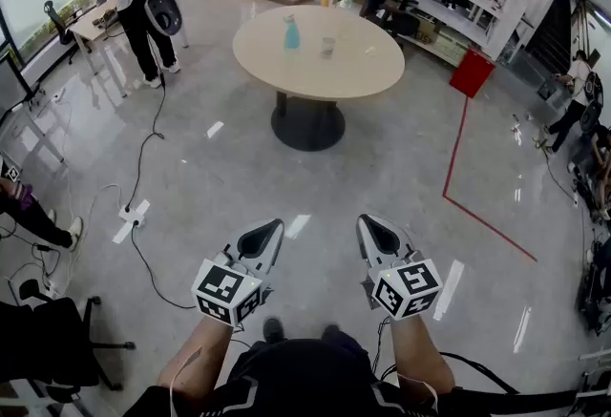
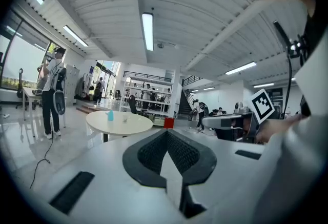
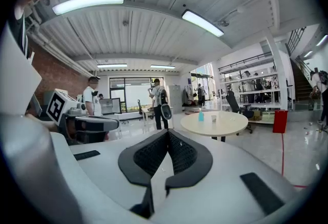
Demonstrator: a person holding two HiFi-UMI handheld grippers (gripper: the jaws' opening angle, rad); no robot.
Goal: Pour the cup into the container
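Blue container [image 1: 291, 33], cup [image 1: 327, 46] apart on round table [image 1: 363, 72]

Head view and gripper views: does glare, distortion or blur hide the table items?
Head view: sharp, even light; the glossy floor shows pale reflections, yet the blue container and cup on the round table read clearly. Left gripper view: fisheye bending, dark corners, bright ceiling strip; both items tiny. Right gripper view: same distortion, glaring light strips.
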